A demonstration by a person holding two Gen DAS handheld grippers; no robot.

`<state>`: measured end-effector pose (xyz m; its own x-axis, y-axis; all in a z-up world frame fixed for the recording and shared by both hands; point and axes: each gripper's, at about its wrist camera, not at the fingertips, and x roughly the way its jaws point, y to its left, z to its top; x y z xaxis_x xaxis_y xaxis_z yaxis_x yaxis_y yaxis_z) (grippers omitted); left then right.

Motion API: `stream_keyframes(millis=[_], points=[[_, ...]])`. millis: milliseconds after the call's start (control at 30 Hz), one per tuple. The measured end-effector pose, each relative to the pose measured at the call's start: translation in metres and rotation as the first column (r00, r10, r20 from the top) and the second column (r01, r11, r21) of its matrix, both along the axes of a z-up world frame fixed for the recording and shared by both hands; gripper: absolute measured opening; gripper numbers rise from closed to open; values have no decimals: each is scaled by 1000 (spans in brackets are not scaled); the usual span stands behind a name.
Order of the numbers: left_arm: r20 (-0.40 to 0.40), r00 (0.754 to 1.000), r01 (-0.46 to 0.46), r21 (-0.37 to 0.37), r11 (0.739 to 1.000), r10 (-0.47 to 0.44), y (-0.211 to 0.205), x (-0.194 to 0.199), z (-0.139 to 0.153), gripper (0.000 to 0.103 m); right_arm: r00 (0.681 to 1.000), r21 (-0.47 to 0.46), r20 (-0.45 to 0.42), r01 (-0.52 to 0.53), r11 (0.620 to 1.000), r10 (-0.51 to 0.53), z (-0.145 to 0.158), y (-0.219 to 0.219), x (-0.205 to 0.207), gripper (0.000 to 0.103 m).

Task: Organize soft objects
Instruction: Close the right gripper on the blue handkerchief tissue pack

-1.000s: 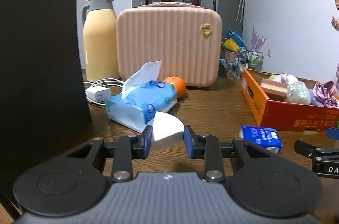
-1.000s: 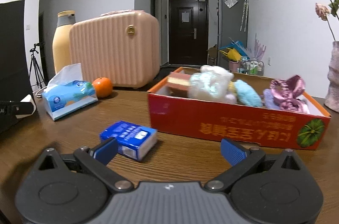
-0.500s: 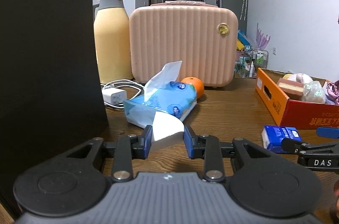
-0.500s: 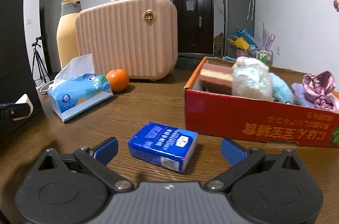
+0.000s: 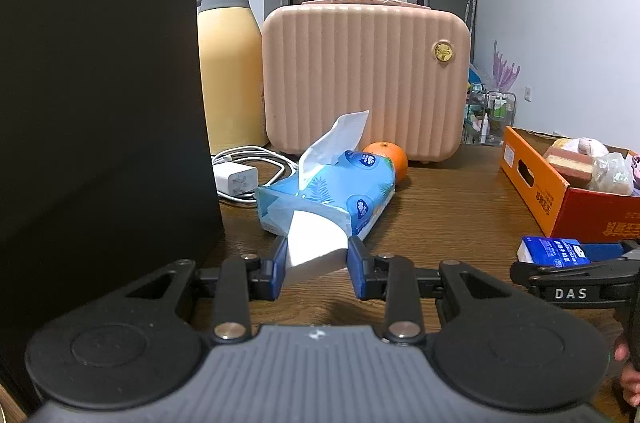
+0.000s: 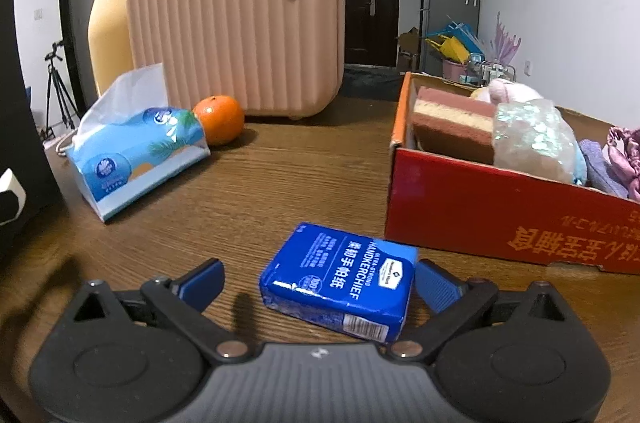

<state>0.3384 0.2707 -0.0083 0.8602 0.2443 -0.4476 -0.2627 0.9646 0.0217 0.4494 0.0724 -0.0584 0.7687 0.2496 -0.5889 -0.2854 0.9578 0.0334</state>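
Two handheld grippers: the left gripper and the right gripper. One wooden table. One small blue handkerchief pack, near, at centre. One larger light-blue tissue pack, further back on the left. One orange beside it. One pink ribbed case, far, at centre. One yellow flask, far left. One white charger with one coiled white cable. One red and orange cardboard box on the right, holding one layered pink and cream sponge, one shimmery pouch, one pale plush toy, and further soft items too crowded to count.
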Motion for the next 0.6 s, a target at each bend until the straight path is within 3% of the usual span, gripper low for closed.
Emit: stream_keyframes(millis=[100, 167, 600], points=[[-3, 1000, 0, -1, 1000, 0, 0, 1, -1, 32, 1000, 2, -5, -9, 1000, 9, 0, 1, 1, 91], [-3, 1000, 1, 1, 1000, -1, 0, 1, -1, 32, 1000, -6, -18, -11, 1000, 10, -2, 1, 2, 75], [-3, 999, -35, 19, 999, 36, 0, 3, -4, 32, 999, 46, 14, -35, 998, 35, 4, -12, -6, 74]])
